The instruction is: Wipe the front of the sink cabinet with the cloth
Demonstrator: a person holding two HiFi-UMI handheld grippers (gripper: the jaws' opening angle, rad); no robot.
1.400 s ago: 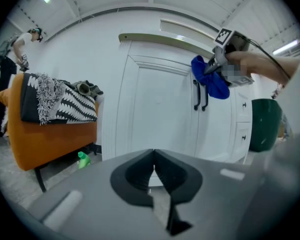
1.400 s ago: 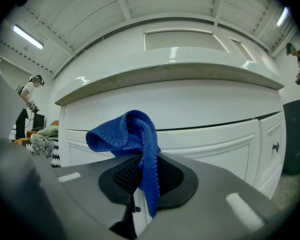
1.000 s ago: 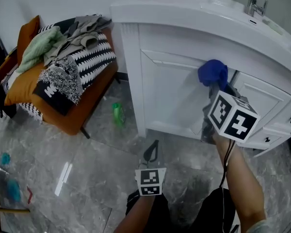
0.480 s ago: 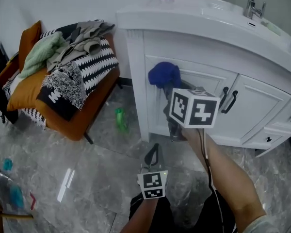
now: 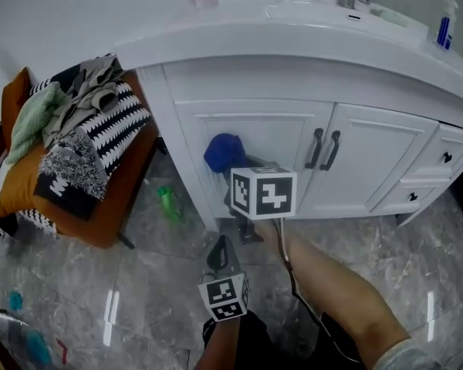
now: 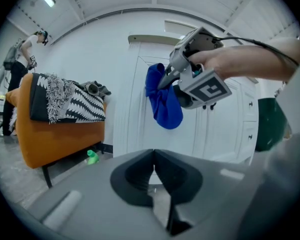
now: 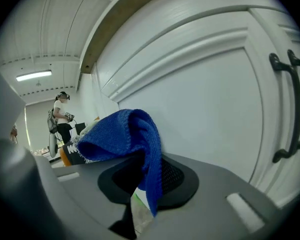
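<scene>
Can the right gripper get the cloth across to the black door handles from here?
Likely yes. The right gripper holds the blue cloth at the left door, and the white door front between it and the handles looks bare, nothing in the way.

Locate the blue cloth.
In the head view the blue cloth sits centre-left, held in the right gripper at the left cabinet door, left of the black handles.

Bunched blue cloth [image 5: 224,153] in right hand-held gripper [image 7: 140,181], at white sink cabinet door [image 5: 282,139].
</scene>
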